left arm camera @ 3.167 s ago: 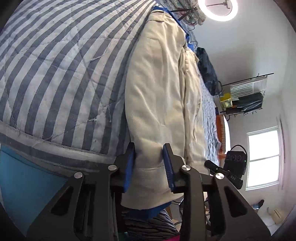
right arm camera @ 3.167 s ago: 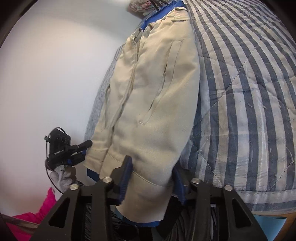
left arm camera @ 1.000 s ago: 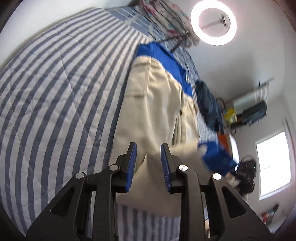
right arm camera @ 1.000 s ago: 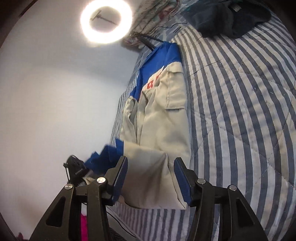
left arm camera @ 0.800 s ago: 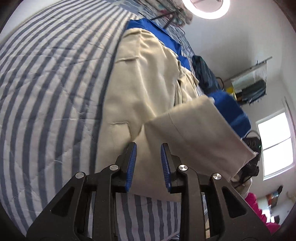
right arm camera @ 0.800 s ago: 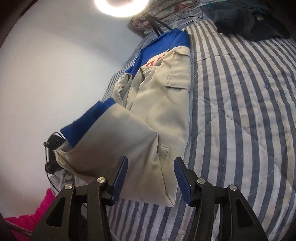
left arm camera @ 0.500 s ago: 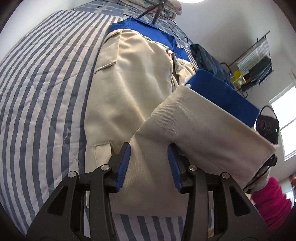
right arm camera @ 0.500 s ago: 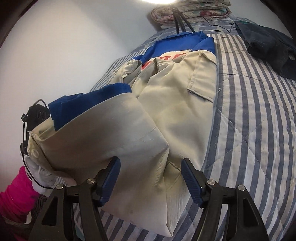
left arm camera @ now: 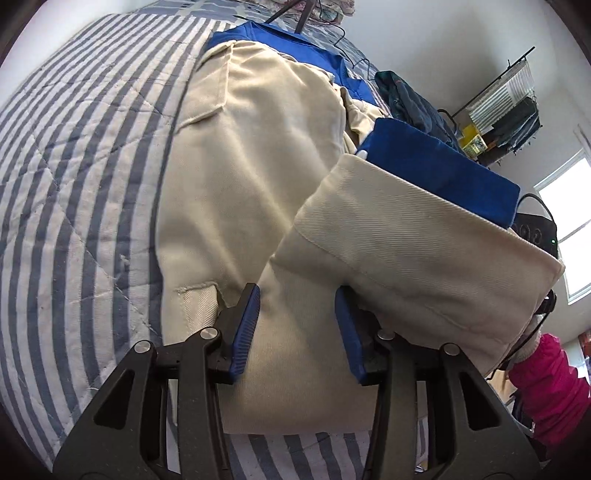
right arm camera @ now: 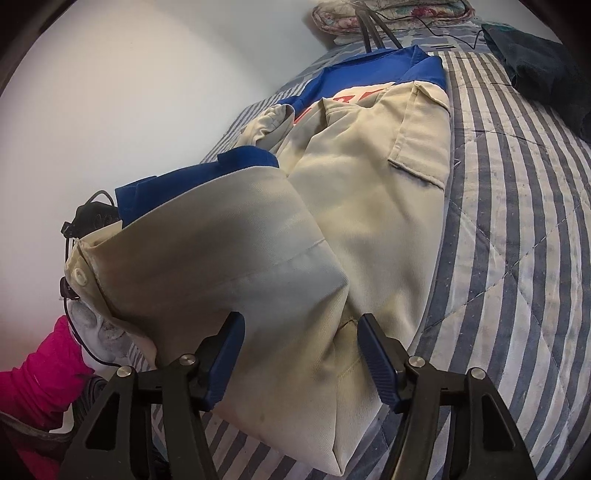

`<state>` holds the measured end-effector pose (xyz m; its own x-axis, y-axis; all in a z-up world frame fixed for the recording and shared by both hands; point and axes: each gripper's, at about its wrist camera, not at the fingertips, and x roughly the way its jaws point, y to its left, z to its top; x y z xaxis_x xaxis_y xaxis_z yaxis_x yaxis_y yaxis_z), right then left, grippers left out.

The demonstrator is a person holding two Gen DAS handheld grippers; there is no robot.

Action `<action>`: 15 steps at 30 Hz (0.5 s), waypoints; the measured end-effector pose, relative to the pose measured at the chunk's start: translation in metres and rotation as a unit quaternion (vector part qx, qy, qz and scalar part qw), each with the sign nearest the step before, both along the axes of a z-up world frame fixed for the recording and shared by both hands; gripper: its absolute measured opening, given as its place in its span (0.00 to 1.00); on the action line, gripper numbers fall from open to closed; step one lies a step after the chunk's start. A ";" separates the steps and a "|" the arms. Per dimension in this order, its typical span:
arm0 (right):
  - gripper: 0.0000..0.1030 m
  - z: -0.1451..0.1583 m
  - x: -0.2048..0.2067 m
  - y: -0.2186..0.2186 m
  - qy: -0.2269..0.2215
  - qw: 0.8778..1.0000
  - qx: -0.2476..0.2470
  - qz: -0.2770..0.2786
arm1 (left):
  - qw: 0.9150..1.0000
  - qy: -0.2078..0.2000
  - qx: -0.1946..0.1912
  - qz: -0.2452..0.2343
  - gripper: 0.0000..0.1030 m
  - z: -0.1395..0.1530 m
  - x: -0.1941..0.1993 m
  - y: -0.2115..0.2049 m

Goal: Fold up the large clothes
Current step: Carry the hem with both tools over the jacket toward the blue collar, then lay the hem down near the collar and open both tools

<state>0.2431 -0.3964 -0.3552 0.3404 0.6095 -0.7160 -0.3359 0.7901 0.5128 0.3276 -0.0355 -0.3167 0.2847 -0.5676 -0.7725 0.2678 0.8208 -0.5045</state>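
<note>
While your left gripper (left arm camera: 297, 328) stands parted over the cream jacket (left arm camera: 255, 177), its blue pads flank the folded hem without pressing on it, so count it as released. Your right gripper (right arm camera: 299, 354) is narrowing its jaws, yet cloth only lies between them; nothing is pinched there either. From the grippers outward, the jacket lies lengthwise on the striped quilt (left arm camera: 74, 184), its lower part doubled back over the body, with the blue lining (left arm camera: 439, 166) of that flap turned up on top. Beyond the jacket's blue collar end stand dark stand legs (right arm camera: 373, 33) and a floral pillow (right arm camera: 388, 14); a dark garment (right arm camera: 546, 59) sits on the quilt to one side of the jacket.

To finish this fold well, I judge you should lay the flap flat and square to the jacket's side seams, then smooth the crease toward the collar before letting it be. Watch the raised, puffed edge: it may spring open.

No container shows in either view.
</note>
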 end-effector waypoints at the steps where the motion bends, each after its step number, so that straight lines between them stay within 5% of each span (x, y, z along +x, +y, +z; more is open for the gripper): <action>1: 0.59 0.000 -0.001 -0.001 0.001 1.000 0.004 -0.004 | 1.000 -0.001 0.001 -0.004 0.33 0.000 -0.003 0.000; 2: 0.47 -0.001 -0.001 -0.001 0.005 1.000 0.012 -0.004 | 1.000 -0.003 0.007 -0.012 0.17 0.001 -0.004 -0.001; 3: 0.39 -0.001 -0.007 -0.005 0.009 1.000 0.016 -0.005 | 1.000 -0.006 0.020 -0.007 0.11 0.001 -0.006 -0.001; 8: 0.05 0.003 -0.023 -0.006 0.001 1.000 0.020 -0.015 | 0.997 -0.041 0.048 0.036 0.01 0.020 -0.026 -0.005; 15: 0.01 0.030 -0.065 -0.034 -0.028 0.997 0.064 -0.045 | 0.988 -0.054 0.029 0.145 0.01 0.041 -0.061 0.035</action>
